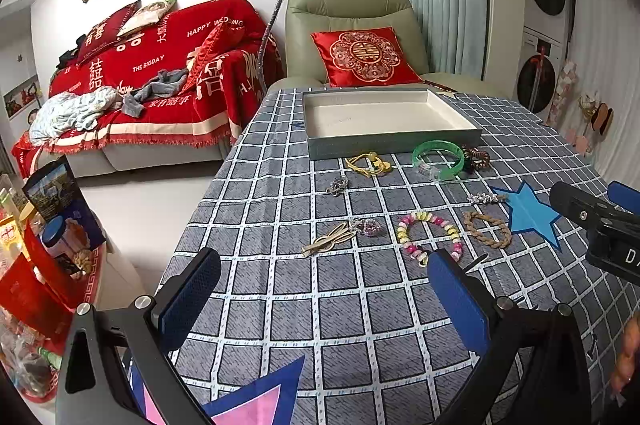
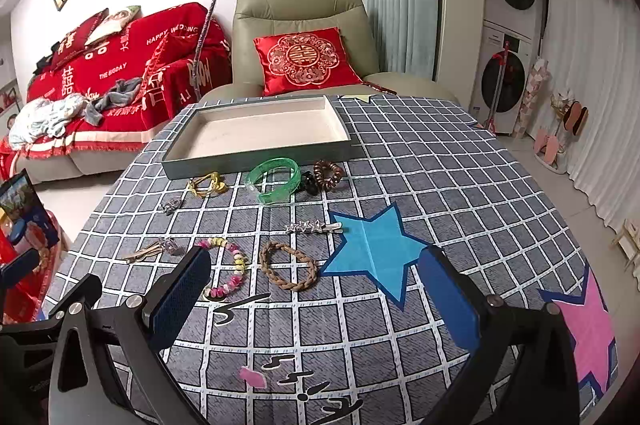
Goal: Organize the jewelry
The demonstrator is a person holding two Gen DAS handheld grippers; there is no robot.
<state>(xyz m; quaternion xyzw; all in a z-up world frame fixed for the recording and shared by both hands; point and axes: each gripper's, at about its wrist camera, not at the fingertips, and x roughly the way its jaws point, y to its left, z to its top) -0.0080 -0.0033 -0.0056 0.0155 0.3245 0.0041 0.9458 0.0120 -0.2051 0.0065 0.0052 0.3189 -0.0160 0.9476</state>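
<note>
Both the left tool (image 1: 324,299) and right tool (image 2: 314,299) gape empty above the worktop (image 2: 460,185). Jewelry like the beaded bracelet (image 2: 230,265) lies outside the empty tray (image 2: 256,149); thin pieces may slip from the wide pads.

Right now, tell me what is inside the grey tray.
The grey tray shows only its bare white lining; no jewelry lies in it. Its near wall hides a thin strip of floor just behind it in both views.
</note>
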